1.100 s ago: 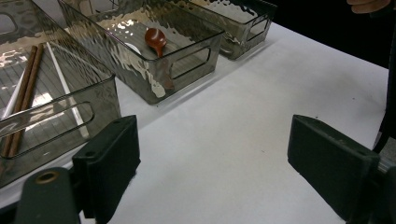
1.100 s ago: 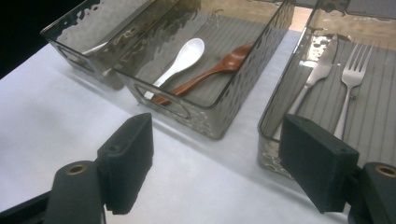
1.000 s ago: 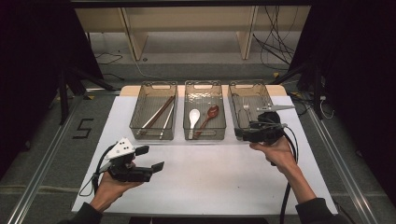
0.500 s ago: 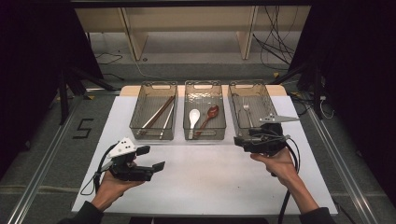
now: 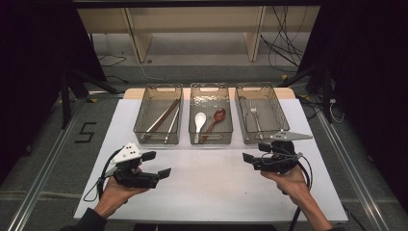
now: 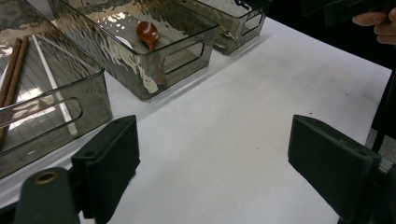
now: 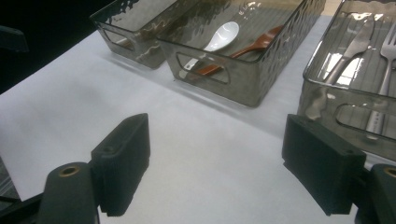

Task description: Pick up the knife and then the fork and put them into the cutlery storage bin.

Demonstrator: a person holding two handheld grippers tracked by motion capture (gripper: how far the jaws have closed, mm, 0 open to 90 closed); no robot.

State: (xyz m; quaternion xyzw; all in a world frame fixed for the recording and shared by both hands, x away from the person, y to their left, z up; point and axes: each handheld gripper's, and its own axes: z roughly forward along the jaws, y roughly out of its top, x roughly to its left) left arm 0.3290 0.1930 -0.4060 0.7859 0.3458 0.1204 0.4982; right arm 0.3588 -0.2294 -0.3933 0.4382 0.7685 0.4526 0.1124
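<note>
Three smoky clear bins stand in a row at the back of the white table. The left bin (image 5: pixel 139 121) holds brown and pale chopsticks (image 5: pixel 162 117). A white spoon (image 5: pixel 199 120) and a brown spoon (image 5: pixel 217 117) lie in the middle bin (image 5: pixel 210 140). The right bin (image 5: pixel 241 115) holds a fork (image 5: pixel 254 114) and a knife (image 7: pixel 354 46). My left gripper (image 5: pixel 158 164) hovers open over the front left of the table, its jaws wide apart (image 6: pixel 217 158). My right gripper (image 5: pixel 253 152) is open just in front of the right bin, nothing between its jaws (image 7: pixel 222 161).
The white table cover (image 5: pixel 211 192) stretches bare between the two grippers and the bins. Metal rails run along both sides of the table. A "5" mark (image 5: pixel 85 132) is on the floor at the left. Cables trail from both grippers.
My right gripper has drawn back from over the right bin toward the person and sunk lower. The left gripper has stayed almost where it was.
</note>
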